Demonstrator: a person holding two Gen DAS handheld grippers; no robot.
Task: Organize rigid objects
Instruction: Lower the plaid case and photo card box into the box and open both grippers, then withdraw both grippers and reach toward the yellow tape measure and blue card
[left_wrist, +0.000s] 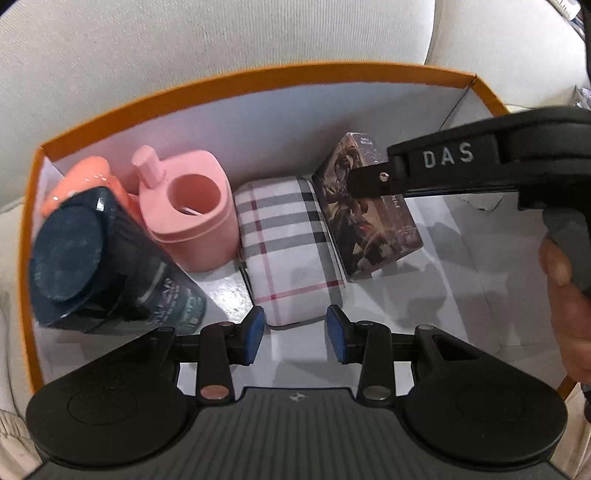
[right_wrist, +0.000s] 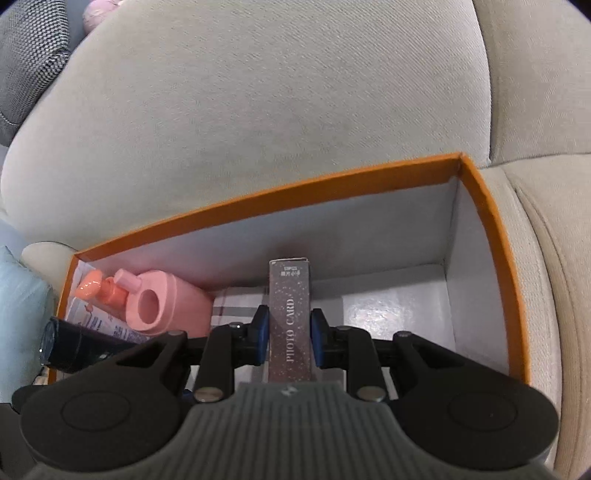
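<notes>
Left gripper (left_wrist: 295, 338): jaws spread, blue pads (left_wrist: 255, 332) holding nothing; it hovers inside the orange box (left_wrist: 236, 83), just short of the plaid case's near end.
Dark bottle (left_wrist: 96, 258): left of the left gripper, lying against the box's left wall, cap toward the camera.
Pink holder (left_wrist: 192, 218): ahead and left of the left gripper, between the dark bottle and the plaid case, touching the case's side.
Plaid case (left_wrist: 288, 251): directly ahead of the left gripper's open gap, lying lengthwise on the box floor.
Photo card box (right_wrist: 290, 317): ahead and right of the left gripper, just beside the plaid case.
Right gripper (right_wrist: 290, 336): pinching the photo card box by its two broad faces, both pads pressed flat against it; whether the box's underside rests on the floor cannot be told.
Sofa cushion (right_wrist: 258, 110): behind the orange box's far wall.
</notes>
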